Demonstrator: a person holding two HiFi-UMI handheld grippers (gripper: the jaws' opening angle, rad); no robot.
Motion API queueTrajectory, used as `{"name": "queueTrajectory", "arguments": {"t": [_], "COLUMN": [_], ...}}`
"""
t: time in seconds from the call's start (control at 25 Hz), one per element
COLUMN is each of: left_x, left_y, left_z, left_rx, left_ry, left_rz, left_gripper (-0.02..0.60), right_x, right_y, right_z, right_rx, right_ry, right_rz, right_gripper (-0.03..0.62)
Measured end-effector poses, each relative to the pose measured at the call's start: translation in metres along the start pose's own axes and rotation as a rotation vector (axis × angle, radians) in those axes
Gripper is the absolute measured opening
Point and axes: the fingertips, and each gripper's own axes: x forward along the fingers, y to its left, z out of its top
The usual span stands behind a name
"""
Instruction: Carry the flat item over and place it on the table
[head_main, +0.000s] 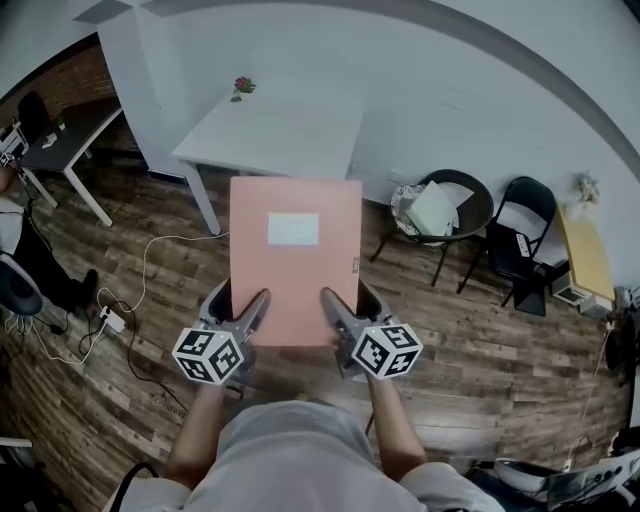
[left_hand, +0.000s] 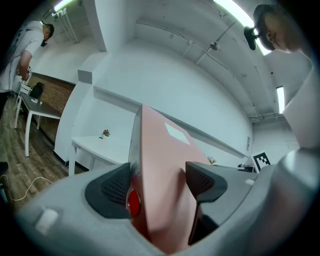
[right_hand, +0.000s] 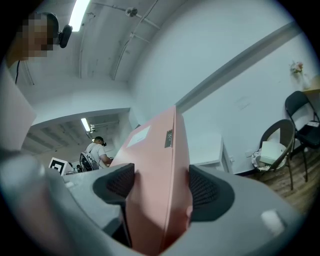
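Observation:
A flat pink box (head_main: 295, 260) with a white label is held level in the air in front of me, over the wooden floor. My left gripper (head_main: 240, 308) is shut on its near left edge and my right gripper (head_main: 345, 308) on its near right edge. In the left gripper view the pink box (left_hand: 160, 150) sits between the dark pads of the left gripper (left_hand: 159, 185), both pressing on it. The right gripper view has the same box (right_hand: 155, 145) clamped in the right gripper (right_hand: 161, 187). The white table (head_main: 300, 140) stands just beyond the box's far edge.
A small potted flower (head_main: 243, 86) stands at the table's far left. Two black chairs (head_main: 455, 215) (head_main: 520, 235) and a yellow bench (head_main: 585, 255) lie to the right, a dark desk (head_main: 60, 140) and floor cables (head_main: 110, 320) to the left. A person (left_hand: 20, 55) stands by that desk.

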Motion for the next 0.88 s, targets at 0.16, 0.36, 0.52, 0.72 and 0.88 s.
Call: {"name": "queueTrajectory", "arguments": {"t": [0.16, 0.36, 0.52, 0.72, 0.88], "left_x": [0.005, 0.006, 0.006, 0.016, 0.03], "left_y": [0.004, 0.01, 0.019, 0.036, 0.056], "left_z": [-0.002, -0.001, 0.001, 0.004, 0.006], "left_rx": [-0.007, -0.005, -0.006, -0.018, -0.029], "left_ry": [0.001, 0.002, -0.003, -0.005, 0.0], "left_rz": [0.012, 0.033, 0.049, 0.057, 0.053], "left_gripper": [0.342, 0.342, 0.342, 0.342, 0.342], "right_x": [0.007, 0.016, 0.027, 0.048, 0.071], "right_y": [-0.005, -0.006, -0.004, -0.006, -0.011], "right_z": [0.0, -0.002, -0.004, -0.003, -0.004], "right_rx": [0.002, 0.006, 0.004, 0.001, 0.001], "right_ry": [0.01, 0.017, 0.024, 0.037, 0.044], "right_rz": [0.01, 0.023, 0.034, 0.039, 0.031], "right_gripper": [0.336, 0.336, 0.336, 0.336, 0.336]}}
